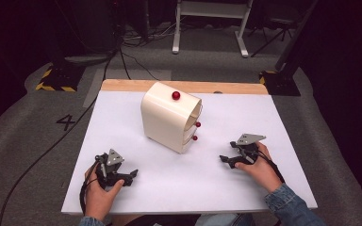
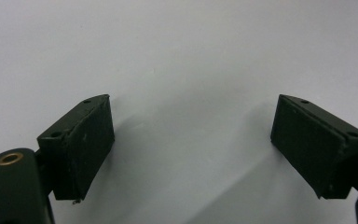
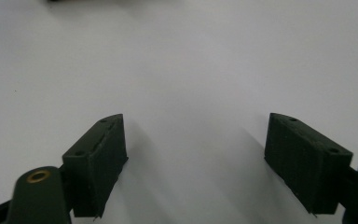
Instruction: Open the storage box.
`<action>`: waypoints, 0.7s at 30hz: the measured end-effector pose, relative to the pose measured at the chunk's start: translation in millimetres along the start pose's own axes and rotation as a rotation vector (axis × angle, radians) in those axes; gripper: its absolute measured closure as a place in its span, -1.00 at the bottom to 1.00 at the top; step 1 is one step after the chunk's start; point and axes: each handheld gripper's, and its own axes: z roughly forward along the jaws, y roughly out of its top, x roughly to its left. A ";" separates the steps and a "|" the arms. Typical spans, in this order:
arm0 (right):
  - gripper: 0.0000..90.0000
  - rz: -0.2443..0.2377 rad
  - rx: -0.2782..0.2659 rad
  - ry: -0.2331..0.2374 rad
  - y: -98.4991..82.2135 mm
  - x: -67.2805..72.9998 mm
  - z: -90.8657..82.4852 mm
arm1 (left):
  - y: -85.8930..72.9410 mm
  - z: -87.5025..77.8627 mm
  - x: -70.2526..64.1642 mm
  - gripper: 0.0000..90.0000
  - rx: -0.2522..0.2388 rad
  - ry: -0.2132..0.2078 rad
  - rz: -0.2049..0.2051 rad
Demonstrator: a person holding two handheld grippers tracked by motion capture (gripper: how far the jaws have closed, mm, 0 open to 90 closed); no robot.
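Note:
A cream drawer cabinet (image 1: 169, 115) with rounded top stands upright near the middle back of the white table (image 1: 188, 183). A red ball (image 1: 176, 95) rests on its top, and two red drawer knobs (image 1: 196, 131) show on its right-facing front. My left gripper (image 1: 133, 175) rests low on the table at the front left, held by a hand, pointing right. My right gripper (image 1: 223, 160) rests at the front right, pointing left. Both stand open with bare white table between the pads (image 2: 91, 140) (image 3: 98, 161). Neither touches the cabinet.
The table has a wooden strip (image 1: 184, 86) along its far edge. Beyond it is grey floor with cables (image 1: 118, 52), black stand bases with yellow-black tape (image 1: 56, 80), and a white frame's legs (image 1: 207, 28). A floor mark "4" (image 1: 66, 121) lies left.

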 end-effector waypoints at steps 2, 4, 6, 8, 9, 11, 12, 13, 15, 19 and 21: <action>-0.53 0.001 0.002 0.002 0.3 -0.3 -0.1 | 0.1 0.1 0.3 -0.70 0.000 0.000 0.000; -0.43 0.013 0.005 0.002 0.9 -1.3 -0.6 | 0.3 0.0 0.7 -0.70 0.001 -0.003 -0.004; 0.02 0.009 0.026 0.004 4.2 -2.6 -5.0 | 0.4 -0.1 0.7 -0.70 0.003 -0.004 -0.005; 0.01 0.014 0.051 0.016 7.7 -2.4 -7.1 | 0.2 0.1 0.3 -0.70 0.000 -0.004 -0.005; 0.03 0.012 0.045 0.022 9.8 -2.0 -7.6 | 0.3 0.0 0.5 -0.70 0.001 -0.004 -0.003; 0.04 0.016 0.035 0.024 12.2 -1.5 -8.8 | 0.4 -0.1 0.6 -0.70 0.002 -0.003 -0.003; 0.05 0.008 0.012 0.030 18.9 0.2 -11.7 | 0.5 0.1 0.8 -0.70 0.001 -0.002 -0.003; 0.05 0.006 0.005 0.035 21.4 0.9 -12.7 | 0.5 0.0 0.8 -0.70 0.003 -0.003 -0.002; 0.05 0.008 -0.015 0.052 28.3 3.0 -14.5 | 0.2 0.1 0.5 -0.70 0.000 -0.003 -0.002; 0.10 0.004 -0.070 0.069 41.9 7.2 -14.6 | -0.2 0.2 0.5 -0.70 -0.003 -0.003 -0.001; 0.12 0.002 -0.084 0.088 47.4 9.5 -12.5 | -0.1 0.0 0.6 -0.70 0.000 -0.004 -0.002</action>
